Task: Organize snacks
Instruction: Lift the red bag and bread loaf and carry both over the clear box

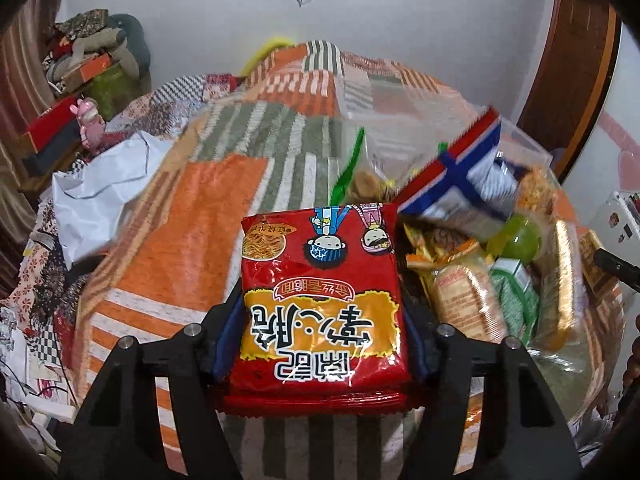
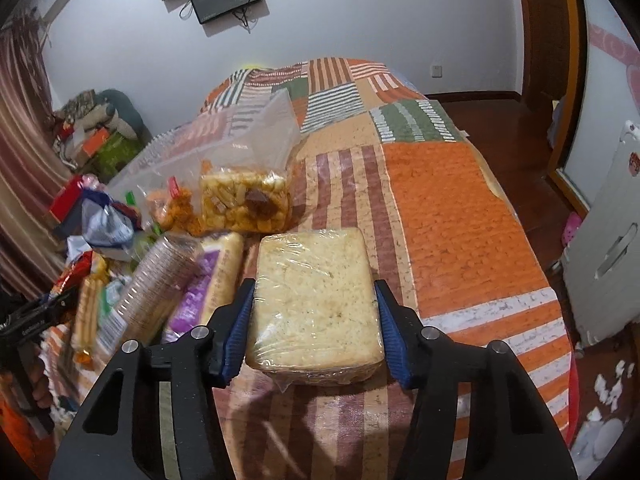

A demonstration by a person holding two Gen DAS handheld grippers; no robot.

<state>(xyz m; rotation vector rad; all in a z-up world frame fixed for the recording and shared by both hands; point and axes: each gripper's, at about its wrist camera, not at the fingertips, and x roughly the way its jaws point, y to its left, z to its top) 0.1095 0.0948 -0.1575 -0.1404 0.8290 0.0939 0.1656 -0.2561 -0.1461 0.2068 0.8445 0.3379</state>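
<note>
A red and yellow noodle packet [image 1: 322,312] sits at six o'clock, a pale cream plastic-wrapped block [image 2: 316,300] likewise, both over an orange, green and white striped patchwork bedspread [image 2: 440,208].

I saw glossy red foil on the noodle packet [image 1: 320,312], crinkled clear film over the pale, grainy rice-cake block [image 2: 316,300], and a matt woven quilt [image 2: 452,208] on the bed. My fingers [image 2: 390,328] wore ribbed blue pads on matt black plastic.
</note>
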